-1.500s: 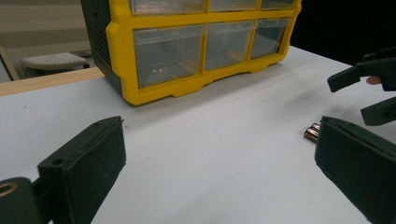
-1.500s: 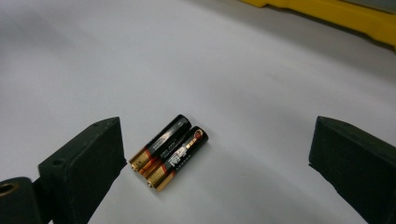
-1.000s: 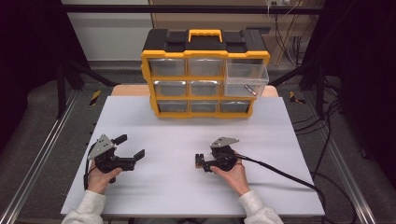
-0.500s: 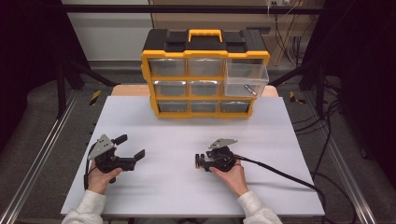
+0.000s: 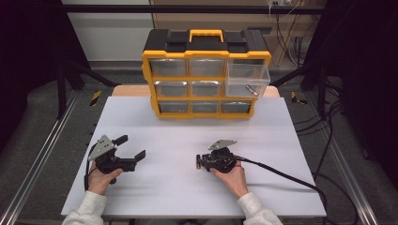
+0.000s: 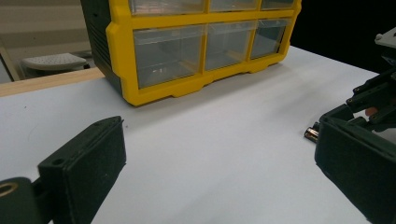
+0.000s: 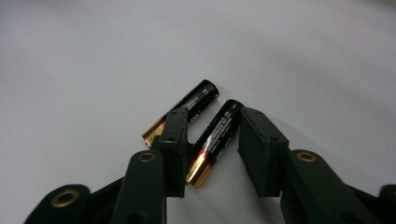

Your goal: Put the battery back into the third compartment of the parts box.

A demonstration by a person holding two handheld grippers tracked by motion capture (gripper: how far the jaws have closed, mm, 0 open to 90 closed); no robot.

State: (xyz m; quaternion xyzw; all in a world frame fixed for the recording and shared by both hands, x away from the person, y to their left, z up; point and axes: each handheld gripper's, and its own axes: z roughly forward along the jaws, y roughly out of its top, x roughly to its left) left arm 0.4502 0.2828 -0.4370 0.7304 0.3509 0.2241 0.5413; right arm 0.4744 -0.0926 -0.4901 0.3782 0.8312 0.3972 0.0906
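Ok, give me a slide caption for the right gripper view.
Right gripper with jaws around one battery on the white table, a second battery lying just outside.

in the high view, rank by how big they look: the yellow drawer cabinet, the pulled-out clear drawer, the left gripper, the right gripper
1. yellow drawer cabinet
2. pulled-out clear drawer
3. left gripper and right gripper: too alike to rank.

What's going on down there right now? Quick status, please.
Left gripper open, idle on the table. Right gripper closing around one battery, not yet clamped; second battery beside its jaw. Organizer drawer open, path unobstructed.
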